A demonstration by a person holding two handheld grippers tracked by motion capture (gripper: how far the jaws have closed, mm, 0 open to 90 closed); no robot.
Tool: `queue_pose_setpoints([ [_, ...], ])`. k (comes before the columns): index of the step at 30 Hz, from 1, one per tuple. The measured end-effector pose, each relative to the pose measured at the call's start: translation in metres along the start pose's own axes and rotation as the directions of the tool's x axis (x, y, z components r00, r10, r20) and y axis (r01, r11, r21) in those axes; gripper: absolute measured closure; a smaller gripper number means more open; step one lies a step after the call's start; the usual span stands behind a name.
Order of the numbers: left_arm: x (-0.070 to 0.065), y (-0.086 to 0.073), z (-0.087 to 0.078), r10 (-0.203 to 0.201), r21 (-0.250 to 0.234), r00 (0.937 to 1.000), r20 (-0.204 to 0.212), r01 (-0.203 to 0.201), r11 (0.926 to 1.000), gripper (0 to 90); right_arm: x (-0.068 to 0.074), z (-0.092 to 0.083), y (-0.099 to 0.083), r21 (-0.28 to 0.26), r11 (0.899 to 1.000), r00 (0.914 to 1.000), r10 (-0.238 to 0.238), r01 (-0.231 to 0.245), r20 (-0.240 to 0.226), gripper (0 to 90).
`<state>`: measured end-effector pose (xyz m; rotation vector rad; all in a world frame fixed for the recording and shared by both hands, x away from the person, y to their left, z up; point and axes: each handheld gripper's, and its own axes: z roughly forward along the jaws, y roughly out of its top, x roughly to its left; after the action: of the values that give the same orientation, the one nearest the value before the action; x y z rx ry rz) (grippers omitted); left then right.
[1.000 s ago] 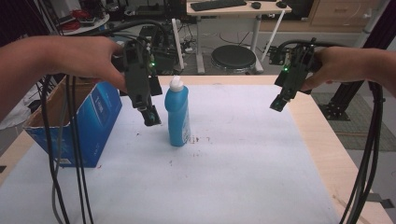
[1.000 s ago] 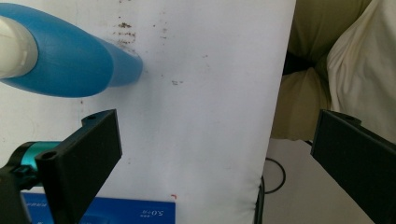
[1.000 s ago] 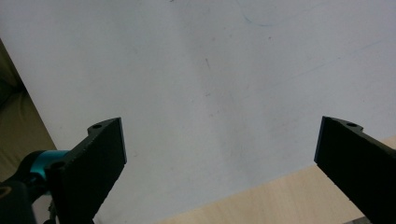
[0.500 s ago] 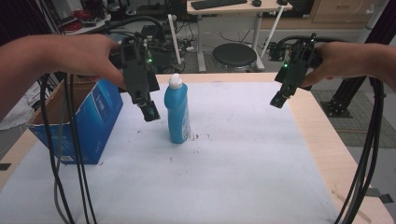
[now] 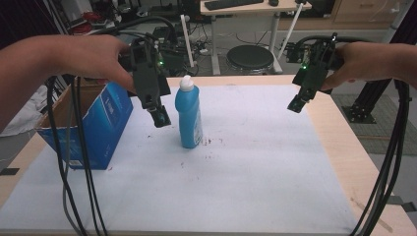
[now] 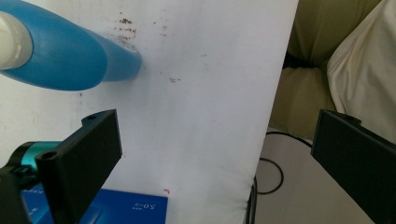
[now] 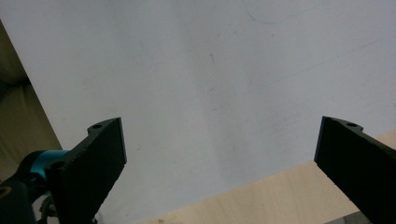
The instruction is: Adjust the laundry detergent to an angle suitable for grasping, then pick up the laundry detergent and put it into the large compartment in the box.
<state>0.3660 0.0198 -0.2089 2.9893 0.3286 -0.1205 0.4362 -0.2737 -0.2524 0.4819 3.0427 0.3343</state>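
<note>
Cables [image 5: 74, 162]: black, hanging from both hands down past the near edge of the tabletop
White sheet [image 5: 236, 167]: covers most of the tabletop [image 5: 364, 162], bare wood showing along the right side; small dark specks near the bottle's base
Box [image 5: 98, 123]: blue cardboard, open at the top, at the left edge of the tabletop
Bottle [image 5: 189, 115]: blue with a white cap, standing upright on the white sheet, just right of the box and apart from it; in the left gripper view [image 6: 65, 58] it lies across the upper left, outside the jaws
Left hand-held gripper [image 5: 160, 115]: held above the tabletop between box and bottle, tips pointing down, just beside the bottle; jaws spread wide, nothing between them
Right hand-held gripper [image 5: 295, 104]: held in the air over the right edge of the white sheet, well apart from the bottle; jaws spread wide and empty
Background: a round black stool [image 5: 251, 56] and a desk beyond the tabletop
</note>
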Motion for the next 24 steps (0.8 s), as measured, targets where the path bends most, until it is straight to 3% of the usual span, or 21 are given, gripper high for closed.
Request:
queue_pose_setpoints([
  [8, -0.002, 0.003, 0.0, -0.033, 0.006, 0.9995, 0.0, 0.033, 0.9994, 1.8, 0.0, 0.0, -0.002, -0.005, 1.0, 1.0, -0.006, 0.006, 0.005, 1.2],
  [13, 0.003, 0.002, 0.001, -0.117, 0.008, 0.993, -0.014, 0.117, 0.9931, 1.8, -0.001, 0.002, -0.002, -0.005, 1.0, 0.9999, 0.004, -0.004, 0.01, 1.2],
  [15, 0.003, 0.002, 0.002, -0.13, 0.005, 0.9914, -0.014, 0.13, 0.9915, 1.8, -0.001, 0.002, -0.002, -0.005, 1.0, 0.9999, 0.005, -0.005, 0.011, 1.2],
  [17, 0.008, 0.001, 0.004, -0.2, -0.006, 0.9796, -0.017, 0.2, 0.9797, 1.8, -0.002, 0.002, -0.001, -0.006, 1.0, 1.0, -0.001, 0.001, 0.009, 1.2],
  [20, 0.009, 0.001, 0.005, -0.223, -0.004, 0.9747, -0.017, 0.223, 0.9749, 1.8, -0.002, 0.002, -0.001, -0.006, 1.0, 0.9999, 0.006, -0.006, 0.01, 1.2],
  [21, 0.013, 0.0, 0.009, -0.3, 0.01, 0.9538, -0.004, 0.3, 0.9538, 1.8, -0.004, 0.004, 0.0, -0.005, 1.0, 1.0, 0.003, -0.003, 0.008, 1.2],
  [22, 0.013, 0.0, 0.009, -0.3, 0.01, 0.9538, -0.004, 0.3, 0.9538, 1.8, -0.004, 0.004, 0.0, -0.005, 1.0, 1.0, 0.003, -0.003, 0.008, 1.2],
  [24, 0.016, -0.002, 0.009, -0.346, 0.0, 0.9384, -0.004, 0.346, 0.9384, 1.8, -0.004, 0.005, 0.001, -0.003, 1.0, 1.0, 0.001, -0.001, 0.007, 1.2],
])
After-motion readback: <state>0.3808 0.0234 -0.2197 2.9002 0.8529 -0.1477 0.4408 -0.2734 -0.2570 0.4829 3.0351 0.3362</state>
